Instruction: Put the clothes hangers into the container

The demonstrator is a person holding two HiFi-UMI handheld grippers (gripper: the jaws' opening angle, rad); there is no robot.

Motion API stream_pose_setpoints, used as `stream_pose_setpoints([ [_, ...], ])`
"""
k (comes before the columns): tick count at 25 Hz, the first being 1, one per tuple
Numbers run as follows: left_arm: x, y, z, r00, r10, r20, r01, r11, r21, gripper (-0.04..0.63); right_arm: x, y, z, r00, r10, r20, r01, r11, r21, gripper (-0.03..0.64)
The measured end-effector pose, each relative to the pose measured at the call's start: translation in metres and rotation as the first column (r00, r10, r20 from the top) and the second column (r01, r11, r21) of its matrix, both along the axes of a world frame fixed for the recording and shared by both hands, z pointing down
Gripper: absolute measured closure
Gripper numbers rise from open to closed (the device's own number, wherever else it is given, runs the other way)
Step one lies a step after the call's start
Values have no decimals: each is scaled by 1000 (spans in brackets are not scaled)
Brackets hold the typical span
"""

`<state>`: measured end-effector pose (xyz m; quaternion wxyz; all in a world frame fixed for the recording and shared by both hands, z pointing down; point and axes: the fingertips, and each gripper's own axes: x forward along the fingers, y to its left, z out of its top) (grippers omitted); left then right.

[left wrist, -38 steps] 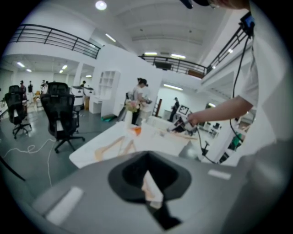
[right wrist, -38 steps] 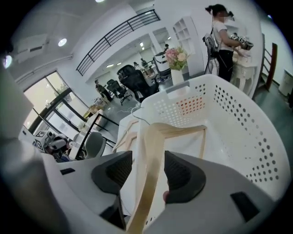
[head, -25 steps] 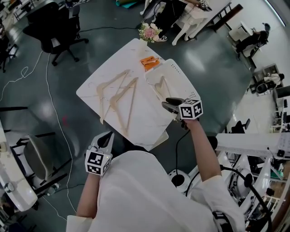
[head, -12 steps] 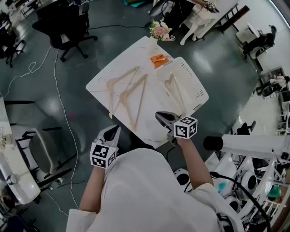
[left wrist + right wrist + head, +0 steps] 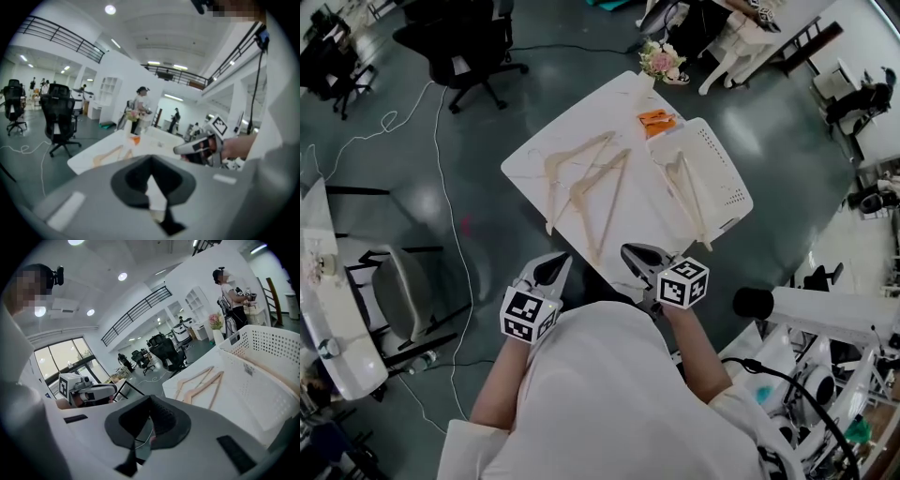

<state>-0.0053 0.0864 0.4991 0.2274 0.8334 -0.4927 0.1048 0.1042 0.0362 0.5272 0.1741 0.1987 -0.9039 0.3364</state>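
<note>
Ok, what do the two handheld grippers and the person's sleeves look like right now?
The left gripper and right gripper look alike: pale grey handheld bodies tapering to black jaw pads. Each carries a white marker cube printed with black square patterns. The person wears a white top with loose white sleeves ending above the forearms.

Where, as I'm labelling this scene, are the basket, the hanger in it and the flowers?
basket point(image 5: 724, 161), head view, on its perforated side wall.
hanger point(image 5: 696, 202), head view, midway along one wooden arm.
flowers point(image 5: 660, 62), head view, on the blooms at the table's far corner.
</note>
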Motion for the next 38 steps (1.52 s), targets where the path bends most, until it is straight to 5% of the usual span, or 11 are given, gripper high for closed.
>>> stream_pose_setpoints([
  [8, 11, 0, -1, 999, -16, -31, 16, 1000, 0, 597, -8, 8, -1, 999, -29, 45, 30, 999, -33, 614],
  [25, 37, -18, 25, 993, -92, 68, 96, 993, -70, 595, 19, -35, 14, 995, -70, 72, 69, 998, 13, 614],
  [33, 22, -18, 37, 987, -99, 127, 113, 987, -110, 595, 11, -39, 37, 994, -98, 39, 98, 995, -18, 612],
  [38, -2, -31, 45, 988, -94, 122, 108, 987, -116, 597, -4, -51, 51, 999, -33, 11, 33, 999, -8, 612],
])
